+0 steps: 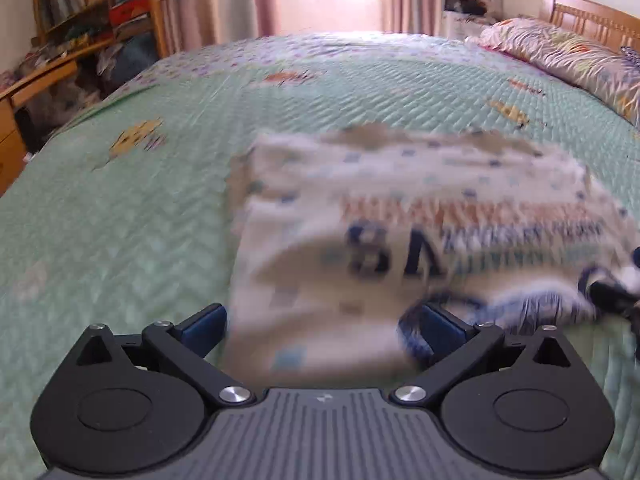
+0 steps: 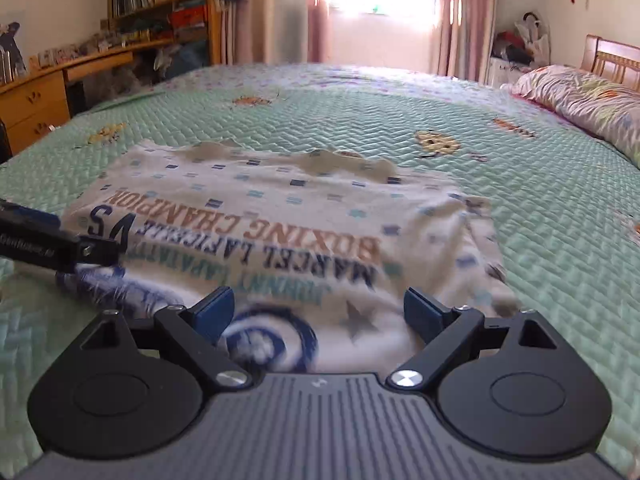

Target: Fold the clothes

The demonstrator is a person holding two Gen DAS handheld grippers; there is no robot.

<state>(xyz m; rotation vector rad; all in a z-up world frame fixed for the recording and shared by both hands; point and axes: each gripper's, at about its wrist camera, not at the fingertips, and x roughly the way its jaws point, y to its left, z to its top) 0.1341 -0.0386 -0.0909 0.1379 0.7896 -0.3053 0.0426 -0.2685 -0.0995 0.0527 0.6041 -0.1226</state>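
Cream printed T-shirt (image 2: 280, 224) lies flat on bed's mint-green quilted bedspread (image 2: 520, 208); wooden bookshelf (image 2: 160, 0), pink curtains (image 2: 452, 16) behind. Left claw (image 1: 322, 330), right claw (image 2: 318, 314) spread wide, empty.

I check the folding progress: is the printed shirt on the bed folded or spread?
Spread, mostly: the printed shirt lies flat on the bed, its whole print showing.
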